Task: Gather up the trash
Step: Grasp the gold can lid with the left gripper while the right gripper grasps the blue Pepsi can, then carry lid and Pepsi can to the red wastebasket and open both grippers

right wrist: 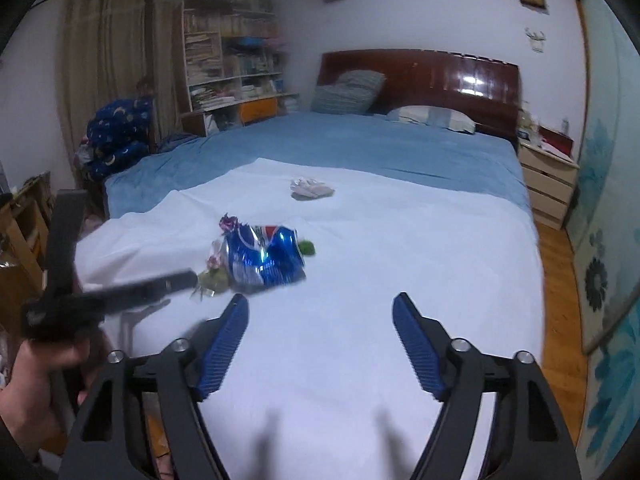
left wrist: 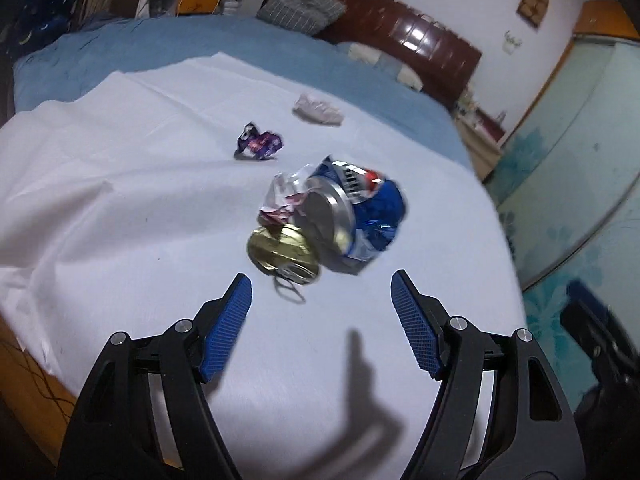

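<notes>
A crushed blue Pepsi can [left wrist: 352, 216] lies on the white sheet [left wrist: 120, 184] just ahead of my open left gripper [left wrist: 321, 286]. A gold can lid with a pull ring [left wrist: 282, 254] and a crumpled clear wrapper [left wrist: 282, 196] touch it. A purple wrapper [left wrist: 260, 145] and a crumpled white tissue [left wrist: 318, 109] lie farther off. In the right wrist view the can [right wrist: 264, 258] lies ahead-left of my open, empty right gripper [right wrist: 321, 304], with the tissue [right wrist: 311, 189] beyond and a small green piece [right wrist: 307, 247] beside the can. The left gripper [right wrist: 120, 292] shows blurred at the left.
The white sheet covers the near part of a blue bed [right wrist: 360, 140] with pillows [right wrist: 346, 92] and a dark wooden headboard [right wrist: 440, 76]. A bookshelf [right wrist: 232, 72] stands at the back left, a nightstand [right wrist: 548, 184] at the right. The bed edge drops to wooden floor [right wrist: 560, 272] on the right.
</notes>
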A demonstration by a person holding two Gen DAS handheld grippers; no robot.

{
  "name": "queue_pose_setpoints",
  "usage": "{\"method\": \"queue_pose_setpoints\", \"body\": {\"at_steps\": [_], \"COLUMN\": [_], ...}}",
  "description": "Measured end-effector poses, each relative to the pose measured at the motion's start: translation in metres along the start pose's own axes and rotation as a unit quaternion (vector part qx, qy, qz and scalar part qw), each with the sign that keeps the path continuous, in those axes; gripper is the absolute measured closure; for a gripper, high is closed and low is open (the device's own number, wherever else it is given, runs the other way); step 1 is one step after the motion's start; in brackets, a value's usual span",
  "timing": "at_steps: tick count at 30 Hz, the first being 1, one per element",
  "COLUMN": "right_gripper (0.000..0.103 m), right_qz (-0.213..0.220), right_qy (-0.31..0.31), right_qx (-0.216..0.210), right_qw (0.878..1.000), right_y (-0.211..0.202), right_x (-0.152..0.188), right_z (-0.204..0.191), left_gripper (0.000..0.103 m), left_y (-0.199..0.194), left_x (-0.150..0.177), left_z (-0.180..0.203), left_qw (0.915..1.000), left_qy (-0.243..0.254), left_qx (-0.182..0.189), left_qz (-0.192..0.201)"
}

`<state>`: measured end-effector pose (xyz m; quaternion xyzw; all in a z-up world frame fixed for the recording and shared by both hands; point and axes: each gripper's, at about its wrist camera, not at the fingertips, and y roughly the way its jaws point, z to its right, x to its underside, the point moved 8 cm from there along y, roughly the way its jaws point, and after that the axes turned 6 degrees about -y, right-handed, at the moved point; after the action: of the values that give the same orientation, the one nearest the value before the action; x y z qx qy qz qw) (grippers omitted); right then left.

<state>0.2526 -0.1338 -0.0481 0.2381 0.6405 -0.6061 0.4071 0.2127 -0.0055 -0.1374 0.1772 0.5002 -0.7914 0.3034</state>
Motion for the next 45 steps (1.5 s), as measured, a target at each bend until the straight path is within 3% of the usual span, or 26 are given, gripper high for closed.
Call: {"method": "queue_pose_setpoints", "body": {"at_steps": [3,9,11,14,21,23,26,30,36,41,45], "right_gripper": [0.018,0.012,0.012,0.012,0.012,0.018,0.043,0.060,0.065,0.066,0.066], "right_qz": [-0.008,-0.016,-0.019,-0.032,-0.077,-0.106,-0.128,-0.117,-0.090,-0.057,-0.020], "right_qy": [-0.007,-0.032,-0.035,-0.022,0.081,0.091,0.090,0.060,0.054,0.086,0.108], "right_qx": [-0.018,-0.071,-0.078,-0.081,-0.094,-0.096,-0.114,-0.118,-0.098,-0.103,-0.102], "right_qw": [1.000,0.997,0.996,0.996,0.989,0.986,0.981,0.984,0.990,0.989,0.989], "right_y": [0.046,0.120,0.134,0.155,0.204,0.222,0.235,0.230,0.193,0.127,0.041], "right_x": [-0.015,-0.043,-0.044,-0.043,-0.035,-0.027,-0.019,-0.020,-0.023,-0.029,-0.025], "right_z": [-0.010,-0.042,-0.047,-0.048,-0.018,-0.017,-0.022,-0.033,-0.028,0.000,0.037], "left_gripper": [0.031,0.034,0.062,0.090,0.094,0.097,0.100,0.100,0.100,0.100,0.100], "left_y": [0.010,0.019,0.018,0.015,0.009,0.006,-0.003,-0.011,-0.023,-0.046,-0.078], "left_x": [-0.003,-0.005,-0.002,0.001,0.000,-0.001,-0.007,-0.011,-0.014,-0.013,-0.002], "left_z": [-0.014,-0.015,-0.016,-0.021,-0.028,-0.026,-0.024,-0.023,-0.022,-0.010,0.011], "left_qw": [0.9998,0.9993,0.9977,0.9974,0.9985,0.9987,0.9992,0.9994,0.9994,0.9993,0.9987], "left_qy": [-0.012,0.004,0.021,0.012,-0.016,-0.019,-0.015,-0.010,-0.011,-0.005,-0.007], "left_qx": [-0.006,-0.034,-0.063,-0.069,-0.038,-0.035,-0.030,-0.031,-0.031,-0.020,0.007], "left_qz": [-0.018,-0.013,-0.011,-0.020,-0.035,-0.033,-0.023,-0.011,0.009,0.030,0.050]}}
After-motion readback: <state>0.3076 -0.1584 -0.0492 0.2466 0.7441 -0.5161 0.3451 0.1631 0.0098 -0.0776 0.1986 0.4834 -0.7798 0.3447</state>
